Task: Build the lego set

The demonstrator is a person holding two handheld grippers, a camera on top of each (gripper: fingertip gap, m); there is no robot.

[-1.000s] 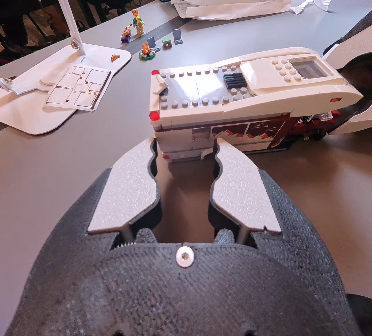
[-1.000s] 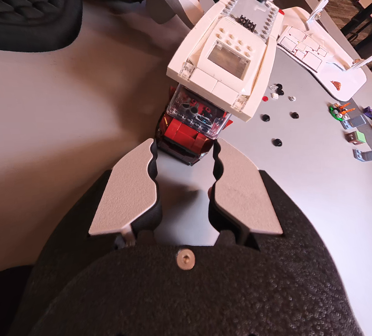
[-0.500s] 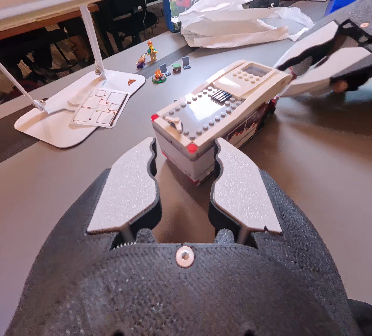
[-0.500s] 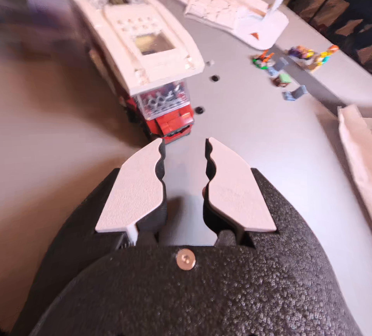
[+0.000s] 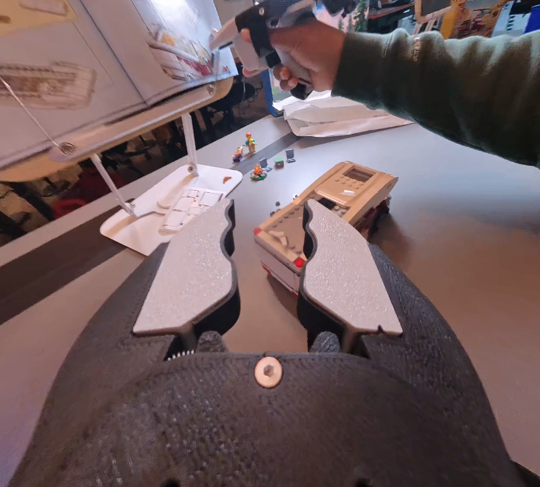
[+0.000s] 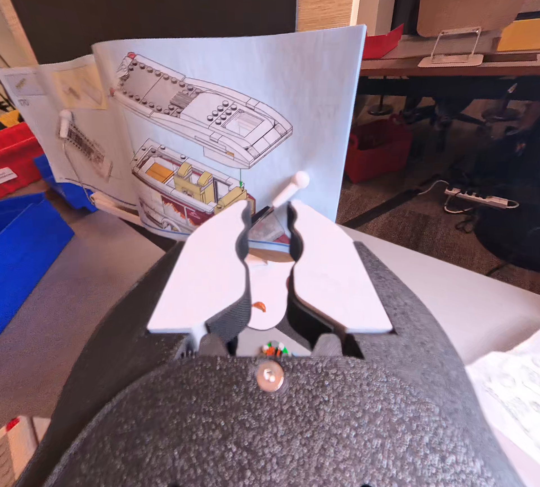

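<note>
While the left hand-held gripper [image 5: 268, 220] is hanging open over the desk [image 5: 438, 268], holding nothing, the brick camper van [image 5: 321, 210] is sitting just past its fingers, on the desk and not in the grip. The van could get bumped and pushed if this gripper is dropping too low.

Farther off, the right hand-held gripper [image 6: 268, 214] is reaching up to the bottom corner of the instruction booklet [image 6: 233, 111] on its white stand [image 5: 175, 204]. Its fingers are partly closed with a gap between them, and nothing is pinched yet. The white-tipped page clip [image 6: 292, 187] is right by its fingertips (it could get knocked, or the thin page could crease or tear).

The right wrist view is showing the open page and clip up close. Only the left wrist view is showing the van, the small figures [image 5: 248, 146] and the person's sleeve [image 5: 438, 78].
</note>
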